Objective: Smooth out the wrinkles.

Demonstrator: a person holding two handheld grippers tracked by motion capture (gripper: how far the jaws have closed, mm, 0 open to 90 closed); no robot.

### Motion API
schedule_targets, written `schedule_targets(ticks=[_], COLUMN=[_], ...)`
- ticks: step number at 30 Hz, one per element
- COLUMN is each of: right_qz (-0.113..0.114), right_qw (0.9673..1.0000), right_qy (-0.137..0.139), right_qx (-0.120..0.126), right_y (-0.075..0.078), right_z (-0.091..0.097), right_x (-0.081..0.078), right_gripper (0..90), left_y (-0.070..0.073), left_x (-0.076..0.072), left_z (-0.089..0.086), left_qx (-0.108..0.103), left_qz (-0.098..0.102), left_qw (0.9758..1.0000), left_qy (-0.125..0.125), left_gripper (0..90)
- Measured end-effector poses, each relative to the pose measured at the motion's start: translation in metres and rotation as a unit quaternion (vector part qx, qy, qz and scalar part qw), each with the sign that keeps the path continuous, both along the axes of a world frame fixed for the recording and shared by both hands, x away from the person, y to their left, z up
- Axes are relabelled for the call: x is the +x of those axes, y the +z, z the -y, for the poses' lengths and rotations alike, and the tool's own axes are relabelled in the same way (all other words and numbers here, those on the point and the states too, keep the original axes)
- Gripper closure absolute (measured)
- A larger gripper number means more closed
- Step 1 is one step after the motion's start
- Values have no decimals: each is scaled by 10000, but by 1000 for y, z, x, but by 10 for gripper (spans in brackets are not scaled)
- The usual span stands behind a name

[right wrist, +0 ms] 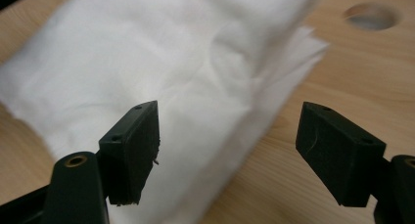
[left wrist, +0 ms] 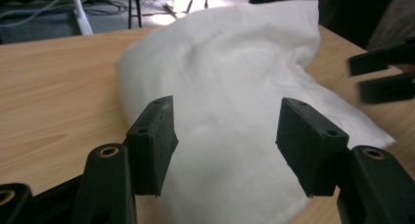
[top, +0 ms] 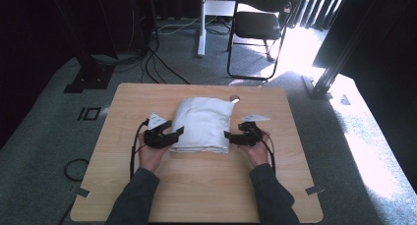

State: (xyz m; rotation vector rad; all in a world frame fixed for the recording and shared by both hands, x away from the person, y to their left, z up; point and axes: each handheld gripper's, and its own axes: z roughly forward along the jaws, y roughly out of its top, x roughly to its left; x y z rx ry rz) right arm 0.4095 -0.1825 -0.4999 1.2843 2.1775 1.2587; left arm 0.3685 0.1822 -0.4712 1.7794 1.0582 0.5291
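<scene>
Nearest in high view: two forearms in dark sleeves coming in from bottom edge, each hand on a gripper. Left gripper (top: pixel 173 133) at near-left side of the folded white cloth (top: pixel 203 123), jaws apart, nothing clamped; in left gripper view cloth (left wrist: pixel 230 101) lies between and beyond the pads, not pinched. Right gripper (top: pixel 230 135) at near-right side, jaws also apart and empty; in right gripper view one pad over cloth edge (right wrist: pixel 161 87), other over bare table (right wrist: pixel 313 101).

Cloth sits mid-table (top: pixel 196 185), puffy stack, layered edges toward near side, far-right corner just beside the round hole (top: pixel 234 98) in tabletop.

Judged step: letting go / re-gripping after a fold. To do well: keep jaws wide while backing off so pads don't snag top layer; approach low & level w/ table; catch all layers at a corner, not just top sheet; move both sides together so stack stays square.

Beyond table: carpet, cables, folding chair (top: pixel 260 23), white stand leg.

Hard to tell: no. of layers, whether left pads brush fabric, cloth's far edge blurred in gripper views; far background dark, window glare washing out right side of floor
</scene>
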Motion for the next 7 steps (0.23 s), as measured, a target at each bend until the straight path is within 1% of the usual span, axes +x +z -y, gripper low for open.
schedule_targets(ticks=[2, 3, 4, 5, 6, 7], right_qz=[187, 310, 383, 469, 562, 629], right_qw=[9996, 9989, 9982, 9969, 9952, 9935], right_qy=[-188, -312, -406, -532, -714, -882], right_qx=[118, 178, 232, 326, 361, 339], right_y=[12, 20, 24, 28, 33, 37], right_z=[21, 34, 42, 53, 66, 76], right_x=[-15, -24, -29, -36, -43, -49], right_gripper=[229, 210, 196, 181, 163, 157], left_y=[8, 11, 15, 19, 23, 23], left_x=[-14, -19, -25, -33, -39, -39], left_z=[-21, -29, -39, -51, -61, -61], left_qx=[-109, -157, -241, -300, -298, -298], left_qz=[32, 42, 82, 132, 173, 173], left_qw=[9999, 9997, 9994, 9990, 9986, 9986], left_qy=[120, 159, 226, 306, 399, 399], left_gripper=[403, 397, 394, 381, 379, 379])
